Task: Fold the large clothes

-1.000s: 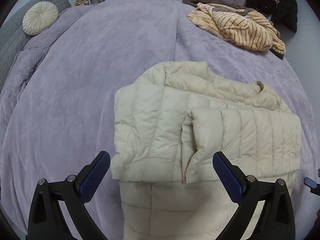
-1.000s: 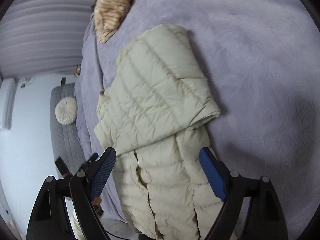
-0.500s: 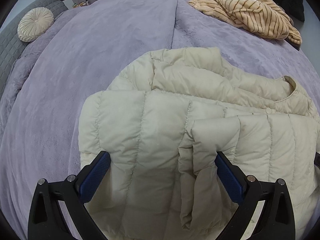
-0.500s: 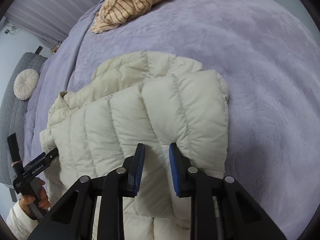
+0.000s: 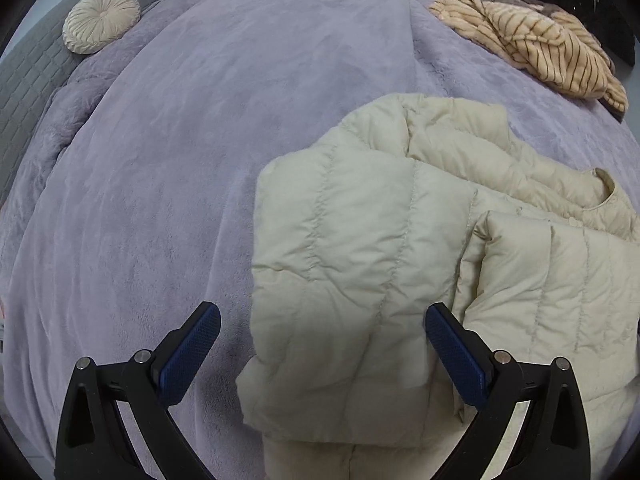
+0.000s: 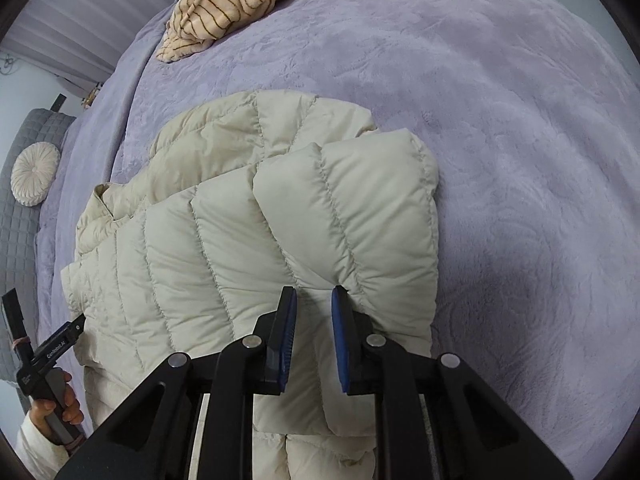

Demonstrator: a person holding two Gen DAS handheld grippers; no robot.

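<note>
The right hand-held gripper [image 6: 314,308] is clenched on a fold of the cream puffer jacket [image 6: 248,248] (lying on the lilac bed [image 6: 500,120]). The left hand-held gripper [image 5: 322,334] hangs released over the jacket's near-left edge.

Purple bed [image 5: 200,160] lying open left of the cream jacket [image 5: 360,260]; striped garment [image 5: 540,48] and round cushion [image 5: 102,20] sitting at far edges, well clear.

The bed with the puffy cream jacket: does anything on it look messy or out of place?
The cream jacket is half folded, sleeves laid in. The striped garment lies crumpled in a heap at the far edge of the purple blanket, with something darker bunched behind it. Nothing looks damaged.
</note>
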